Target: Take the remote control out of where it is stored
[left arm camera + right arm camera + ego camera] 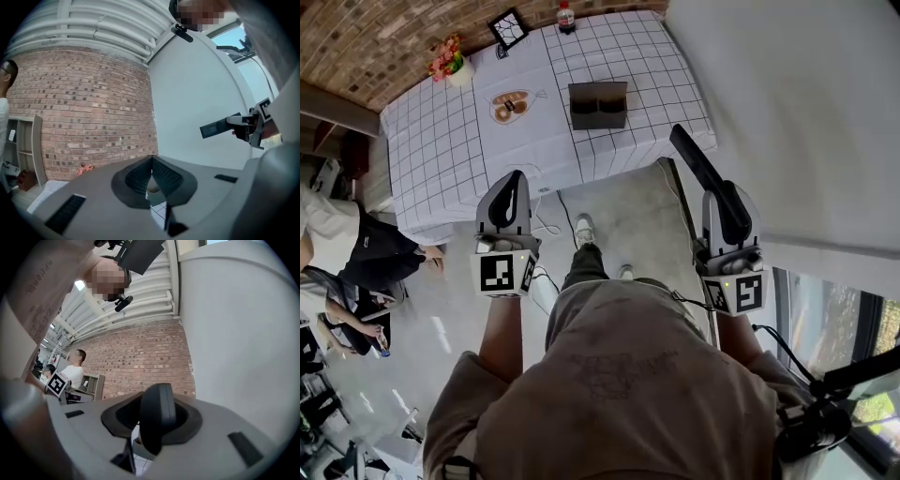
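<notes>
The black remote control (705,176) is clamped in my right gripper (722,208) and sticks out forward and to the left, well short of the table. In the right gripper view the remote (158,420) stands end-on between the jaws of that gripper (158,427), which is shut on it. The dark open-topped storage box (598,105) stands on the table ahead. My left gripper (513,183) is held beside it at the left, jaws together with nothing in them; its tips meet in the left gripper view (151,161). That view also catches the remote (218,127) off to the right.
A table with a white checked cloth (441,141) carries a plate (510,105), a flower pot (448,61), a picture frame (507,28) and a bottle (566,17). A white wall (787,112) runs along the right. A person (347,244) sits at the left.
</notes>
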`<state>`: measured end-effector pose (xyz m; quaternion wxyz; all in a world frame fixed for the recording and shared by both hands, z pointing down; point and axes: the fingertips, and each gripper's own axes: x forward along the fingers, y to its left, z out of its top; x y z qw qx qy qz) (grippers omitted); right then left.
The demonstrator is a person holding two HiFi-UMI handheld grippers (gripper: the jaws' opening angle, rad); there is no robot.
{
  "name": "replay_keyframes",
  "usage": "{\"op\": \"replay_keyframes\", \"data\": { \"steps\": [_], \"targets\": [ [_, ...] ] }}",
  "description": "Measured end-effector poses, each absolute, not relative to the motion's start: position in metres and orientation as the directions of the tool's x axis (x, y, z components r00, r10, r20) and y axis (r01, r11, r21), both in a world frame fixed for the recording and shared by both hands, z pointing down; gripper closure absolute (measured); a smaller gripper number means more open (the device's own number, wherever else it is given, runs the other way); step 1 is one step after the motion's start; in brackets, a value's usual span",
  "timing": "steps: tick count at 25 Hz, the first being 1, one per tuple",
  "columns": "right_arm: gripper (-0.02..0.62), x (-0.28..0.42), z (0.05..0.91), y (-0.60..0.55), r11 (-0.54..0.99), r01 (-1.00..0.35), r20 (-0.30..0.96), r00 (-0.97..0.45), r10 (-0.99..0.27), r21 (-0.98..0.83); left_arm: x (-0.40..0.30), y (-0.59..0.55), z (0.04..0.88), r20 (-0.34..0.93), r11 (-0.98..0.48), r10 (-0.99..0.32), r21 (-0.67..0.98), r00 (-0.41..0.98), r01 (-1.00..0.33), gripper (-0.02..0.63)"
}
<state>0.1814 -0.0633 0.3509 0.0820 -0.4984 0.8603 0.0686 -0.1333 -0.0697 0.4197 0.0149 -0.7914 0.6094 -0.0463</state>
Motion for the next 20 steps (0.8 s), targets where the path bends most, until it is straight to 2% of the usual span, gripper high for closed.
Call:
{"op": "replay_keyframes", "data": {
  "steps": [8, 20],
  "targets": [
    [0.479, 0.230, 0.341, 0.004, 0.505, -0.863, -0.233, -0.495, -0.837, 0.021, -0.093, 0.020, 0.405, 0.046, -0.215, -0.976, -0.095, 0.212, -0.972, 0.594],
    [0.479, 0.258, 0.323, 0.068, 0.564, -0.825, -0.312, -0.546, -0.778, 0.036, -0.051, 0.110, 0.391, 0.050, -0.186, -0.982, -0.104, 0.181, -0.977, 0.594]
  ]
}}
